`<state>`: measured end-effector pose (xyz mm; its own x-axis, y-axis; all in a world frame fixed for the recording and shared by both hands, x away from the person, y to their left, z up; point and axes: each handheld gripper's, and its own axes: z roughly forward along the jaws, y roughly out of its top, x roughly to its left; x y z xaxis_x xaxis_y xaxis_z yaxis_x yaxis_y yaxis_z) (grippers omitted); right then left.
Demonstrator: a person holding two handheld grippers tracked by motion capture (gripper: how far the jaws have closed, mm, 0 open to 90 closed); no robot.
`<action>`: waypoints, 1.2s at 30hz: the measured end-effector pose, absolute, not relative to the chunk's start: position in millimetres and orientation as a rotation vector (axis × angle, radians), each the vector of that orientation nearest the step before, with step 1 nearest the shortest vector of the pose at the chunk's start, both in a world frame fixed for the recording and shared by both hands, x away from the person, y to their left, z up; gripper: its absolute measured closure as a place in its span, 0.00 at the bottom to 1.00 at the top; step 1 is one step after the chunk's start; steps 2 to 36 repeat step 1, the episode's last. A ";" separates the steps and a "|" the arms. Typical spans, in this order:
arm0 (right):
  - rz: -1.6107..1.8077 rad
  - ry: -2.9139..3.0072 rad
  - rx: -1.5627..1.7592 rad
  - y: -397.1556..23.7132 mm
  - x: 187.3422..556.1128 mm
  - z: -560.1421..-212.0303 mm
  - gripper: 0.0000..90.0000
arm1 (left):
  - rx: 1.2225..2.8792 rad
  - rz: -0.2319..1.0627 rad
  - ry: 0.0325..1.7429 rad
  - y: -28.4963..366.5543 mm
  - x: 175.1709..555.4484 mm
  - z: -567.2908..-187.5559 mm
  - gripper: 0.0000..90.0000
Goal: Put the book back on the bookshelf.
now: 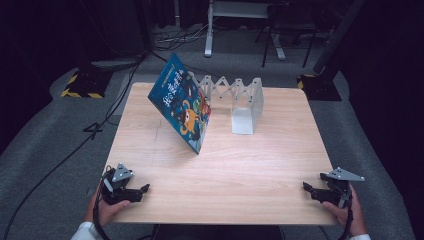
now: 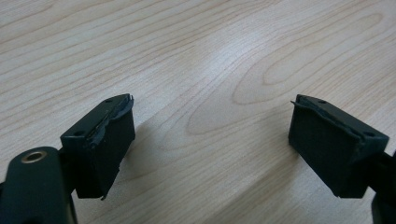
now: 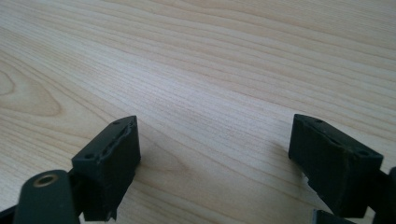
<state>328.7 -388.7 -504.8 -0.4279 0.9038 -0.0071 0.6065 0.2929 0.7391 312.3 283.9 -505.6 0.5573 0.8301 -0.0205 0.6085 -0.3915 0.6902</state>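
The picture book [image 1: 183, 107] leans tilted against the white expanding book rack [image 1: 240, 100] at the far side of the wooden counter [image 1: 225, 170]. My left hand-held gripper [image 1: 142, 191] and right hand-held gripper [image 1: 307, 188] rest at the near corners, well apart, jaws spread and empty.

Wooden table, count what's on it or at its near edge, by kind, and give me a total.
Blue illustrated book, leaning tilted against the rack: 1
White expandable metal book rack: 1
Black two-jaw grippers, left gripper and right gripper, both open at the near edge: 2
Total: 4
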 end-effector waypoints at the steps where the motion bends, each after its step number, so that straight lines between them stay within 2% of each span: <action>1: 0.940 2.141 1.351 -388.7 328.7 -504.8 0.19 | 2.133 0.434 1.151 284.0 312.4 -505.7 0.17; 36: 0.940 2.141 1.351 -388.7 328.7 -504.8 0.19 | 2.133 0.434 1.151 284.0 312.4 -505.7 0.17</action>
